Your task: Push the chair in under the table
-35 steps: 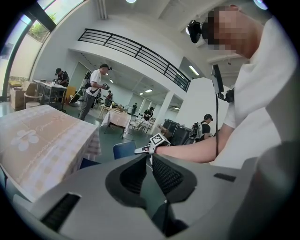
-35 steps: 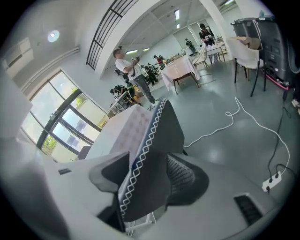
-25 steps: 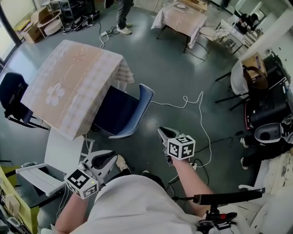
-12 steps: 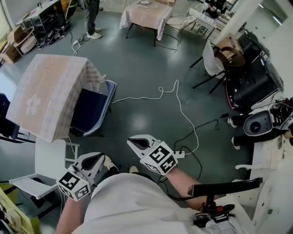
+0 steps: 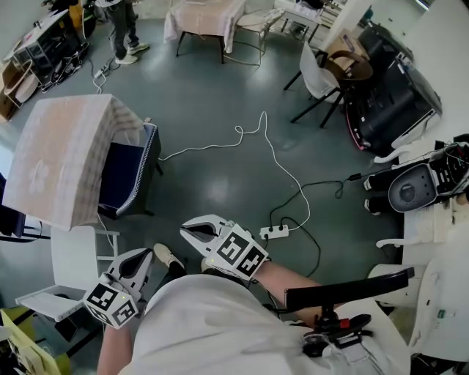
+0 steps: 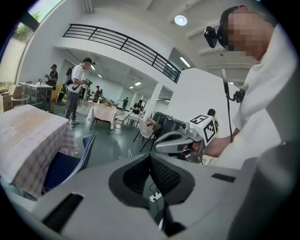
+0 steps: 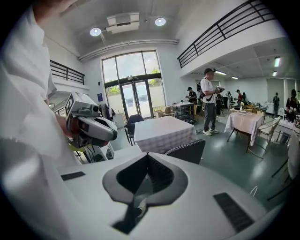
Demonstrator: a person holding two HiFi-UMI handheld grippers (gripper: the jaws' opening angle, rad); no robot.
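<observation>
The blue chair (image 5: 126, 176) stands with its seat under the table with the checked cloth (image 5: 58, 157) at the left of the head view, its back sticking out. Both grippers are well away from it, close to my body. My left gripper (image 5: 143, 255) is low at the left, shut and empty. My right gripper (image 5: 186, 232) points left over the floor, shut with nothing in it. The left gripper view shows the left gripper (image 6: 150, 155), chair (image 6: 70, 159), table (image 6: 23, 136) and right gripper (image 6: 161, 146). The right gripper view shows the right gripper (image 7: 147, 154), table (image 7: 161, 131) and chair (image 7: 187, 150).
A white cable (image 5: 242, 139) runs across the grey floor to a power strip (image 5: 275, 232). A white chair (image 5: 73, 256) stands beside my left arm. Further off are another clothed table (image 5: 201, 15), chairs (image 5: 322, 69), black equipment (image 5: 388, 88) and a standing person (image 5: 121, 22).
Both grippers have drawn back from the chair toward my body, and the right one has rolled and swung left. Chair and table now sit further off at the left.
</observation>
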